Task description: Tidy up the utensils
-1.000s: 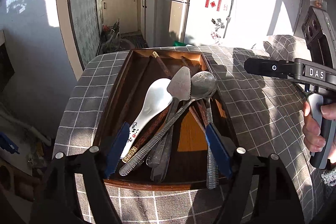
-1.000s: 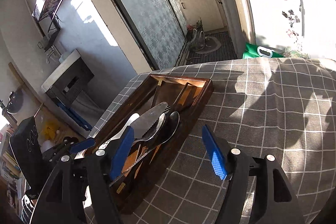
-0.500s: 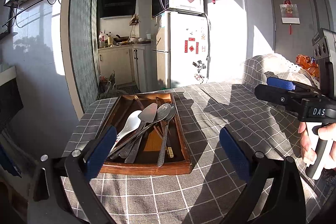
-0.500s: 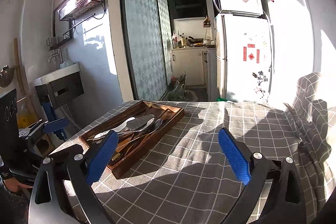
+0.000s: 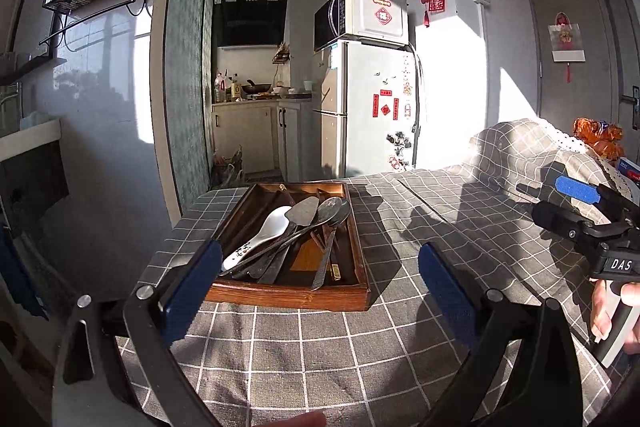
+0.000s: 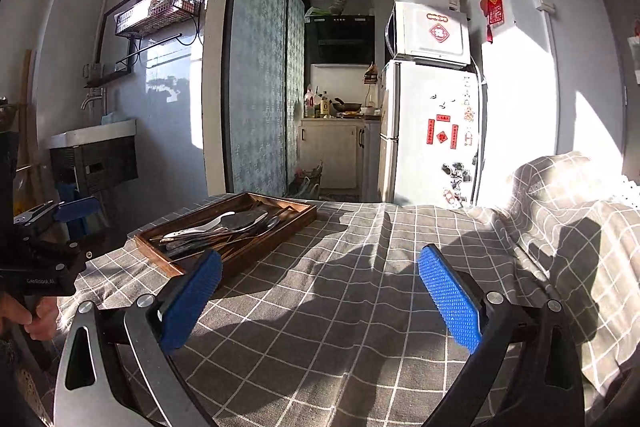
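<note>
A dark wooden utensil tray (image 5: 288, 293) (image 6: 298, 223) lies on the grey checked tablecloth. In it lie a white ceramic spoon (image 5: 266, 233), a metal cake server (image 5: 302, 213), metal spoons (image 5: 334, 209) and dark chopsticks, piled crosswise. My left gripper (image 5: 320, 291) is open and empty, held back from the tray's near edge. My right gripper (image 6: 320, 301) is open and empty, over the cloth right of the tray. It also shows in the left wrist view (image 5: 576, 203).
The checked cloth (image 6: 360, 307) covers the table and rises over a hump at the right (image 6: 560, 195). A fridge (image 5: 368, 107) and a kitchen doorway stand behind. The table's left edge drops off beside the tray (image 5: 176, 227).
Both grippers have pulled back and up from the tray, so it now looks smaller and farther. Their jaws have opened wider. The utensils have not moved.
</note>
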